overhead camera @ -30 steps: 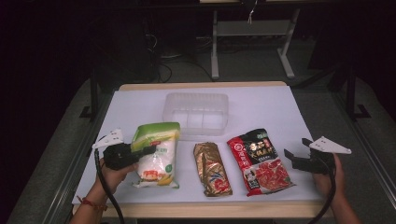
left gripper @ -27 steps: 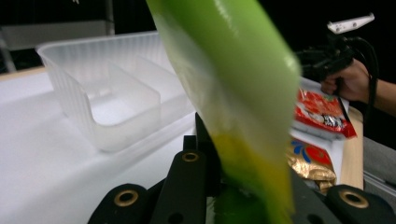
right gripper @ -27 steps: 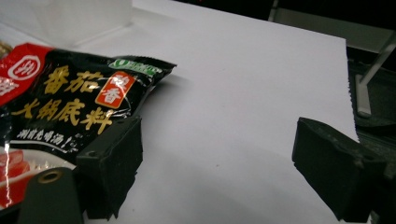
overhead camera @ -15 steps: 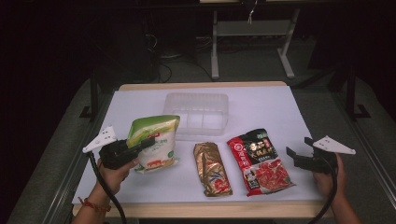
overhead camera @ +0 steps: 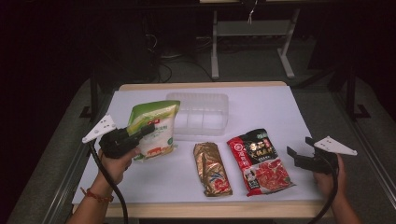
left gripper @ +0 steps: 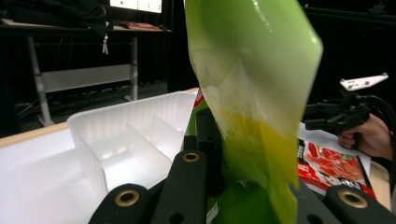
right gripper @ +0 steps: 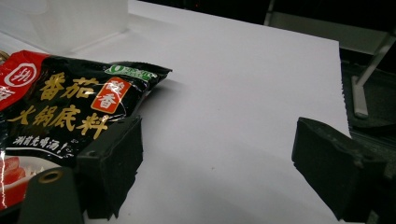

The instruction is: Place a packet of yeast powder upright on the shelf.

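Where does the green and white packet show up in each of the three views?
High view: green and white packet, left of centre, clamped by the left gripper.
Left gripper view: packet, upper centre, between the jaws.
Right gripper view: not in it.
Shared landmark: clear plastic tray.

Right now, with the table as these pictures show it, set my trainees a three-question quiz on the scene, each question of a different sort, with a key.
1. True or false: the left gripper holds the green and white packet clear of the table.
2. Which packet lies nearest the right gripper? A) the gold packet B) the red and black packet C) the green and white packet
3. Fill in: the clear plastic container has inner ____ that split it into compartments.

Key
1. True: its jaws are shut on the packet, which hangs lifted.
2. B: it lies just beside the open jaws, untouched.
3. Dividers, as the left gripper view shows.
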{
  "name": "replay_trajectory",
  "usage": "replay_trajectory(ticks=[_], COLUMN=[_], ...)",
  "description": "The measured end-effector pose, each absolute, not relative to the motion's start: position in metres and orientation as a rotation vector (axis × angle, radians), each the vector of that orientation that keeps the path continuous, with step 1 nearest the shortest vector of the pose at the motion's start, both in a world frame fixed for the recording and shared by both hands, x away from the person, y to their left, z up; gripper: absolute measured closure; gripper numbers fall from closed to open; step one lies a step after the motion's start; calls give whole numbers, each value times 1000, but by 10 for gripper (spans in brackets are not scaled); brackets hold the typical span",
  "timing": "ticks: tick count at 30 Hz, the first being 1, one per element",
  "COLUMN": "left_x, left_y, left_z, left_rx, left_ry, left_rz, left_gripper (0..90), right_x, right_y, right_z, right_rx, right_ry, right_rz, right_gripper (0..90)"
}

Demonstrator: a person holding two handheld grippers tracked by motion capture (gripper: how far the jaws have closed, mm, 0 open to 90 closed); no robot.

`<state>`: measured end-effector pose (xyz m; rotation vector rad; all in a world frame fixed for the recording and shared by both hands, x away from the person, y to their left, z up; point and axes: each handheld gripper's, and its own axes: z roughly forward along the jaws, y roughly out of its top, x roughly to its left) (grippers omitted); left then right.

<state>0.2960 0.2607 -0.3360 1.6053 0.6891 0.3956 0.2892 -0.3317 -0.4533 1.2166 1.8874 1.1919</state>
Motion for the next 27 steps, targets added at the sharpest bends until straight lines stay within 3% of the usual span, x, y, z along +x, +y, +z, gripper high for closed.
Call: replay_trajectory(ticks=[11, 27], left_x=[326, 379], left_y=[242, 221], left_z=[-313, -320], left_rx=[1555, 1516], left_ry=[684, 765], left_rz=[447, 506], left_gripper=[880, 880], right_x=[289, 288], right_y=[-332, -331], right_z=[-453, -453], right_rx=[1214, 1207], right_ry=[1886, 1886], right_rz=[1197, 1192], right_gripper=[158, 158])
